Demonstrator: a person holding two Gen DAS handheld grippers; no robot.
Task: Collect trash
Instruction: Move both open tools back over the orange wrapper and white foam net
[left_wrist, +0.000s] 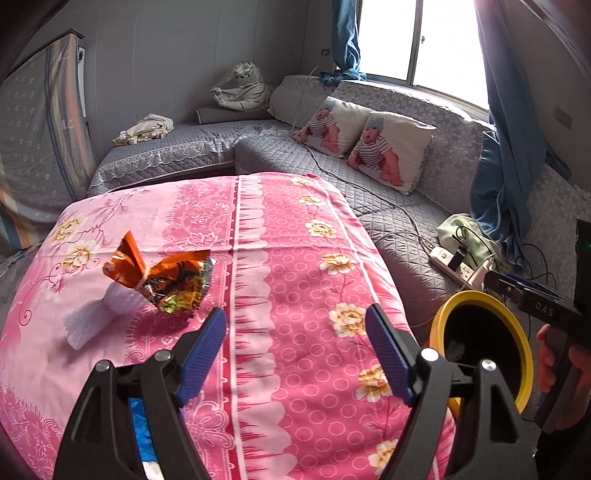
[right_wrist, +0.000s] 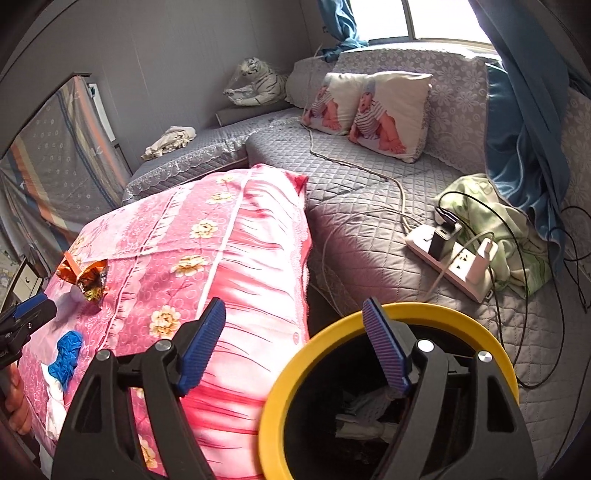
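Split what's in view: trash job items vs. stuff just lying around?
Job:
orange wrapper
white foam net
blue glove
white scrap beside it
yellow-rimmed bin, some trash already inside

Lying about:
power strip
baby-print pillows
toy tiger
green cloth

We count one wrapper (left_wrist: 162, 280), one foam net (left_wrist: 98, 317), one blue glove (right_wrist: 68, 352), one bin (right_wrist: 295, 369), two pillows (left_wrist: 391, 151).
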